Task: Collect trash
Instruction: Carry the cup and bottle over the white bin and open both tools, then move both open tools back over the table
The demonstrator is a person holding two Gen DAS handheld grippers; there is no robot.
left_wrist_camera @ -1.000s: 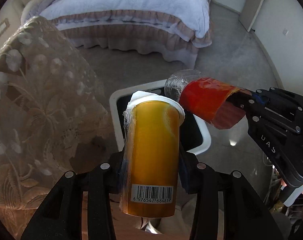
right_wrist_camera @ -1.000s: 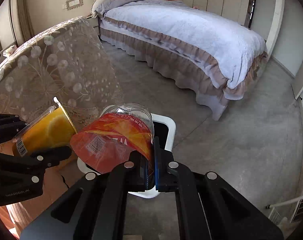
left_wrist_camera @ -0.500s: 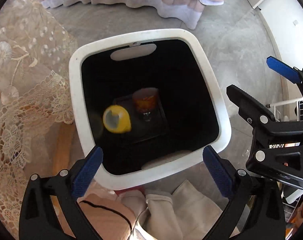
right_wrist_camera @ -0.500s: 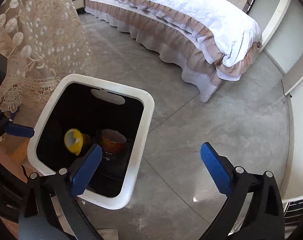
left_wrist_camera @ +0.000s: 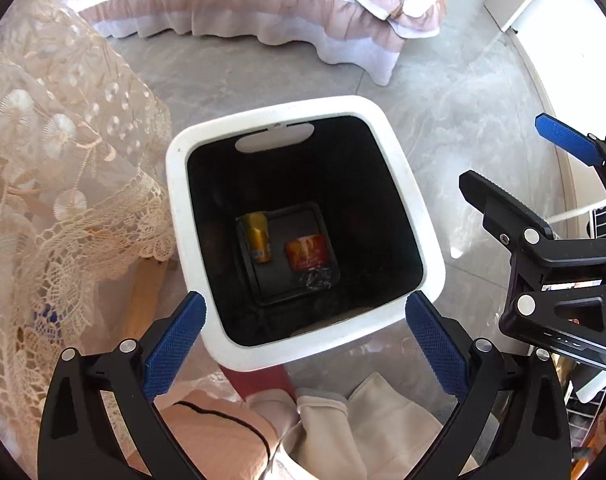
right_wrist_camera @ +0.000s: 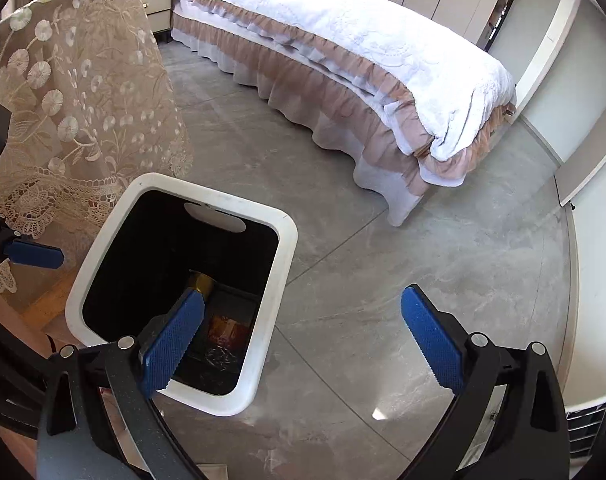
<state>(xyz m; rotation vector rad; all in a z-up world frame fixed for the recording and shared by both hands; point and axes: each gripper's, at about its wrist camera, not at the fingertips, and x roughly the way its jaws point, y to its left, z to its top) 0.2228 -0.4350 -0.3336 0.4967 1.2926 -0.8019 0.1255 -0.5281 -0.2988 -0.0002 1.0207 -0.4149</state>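
Blue textured pads on black fingers [left_wrist_camera: 175,344], spread wide and empty on the left gripper [left_wrist_camera: 303,344], hovering straight above the open mouth of the white-rimmed square plastic trash bin with black inside [left_wrist_camera: 395,148]. Same wide, empty spread on the right gripper [right_wrist_camera: 303,348], off to the bin's right side, over bare grey stone floor [right_wrist_camera: 423,240].

Down at the bin's bottom, two pieces of trash already dropped: yellow-orange cylindrical drink cup [left_wrist_camera: 258,236] lying on its side, and just beside it the crumpled clear plastic bottle with red-orange label [left_wrist_camera: 307,258], squashed, clear end toward the near wall. Both well apart from either gripper.

Judged from this: these two items done; no further litter visible on the floor, beside the lace cloth [left_wrist_camera: 63,160] draped at left, or near the frilled bed [right_wrist_camera: 343,60]. Anything left lies out of view.
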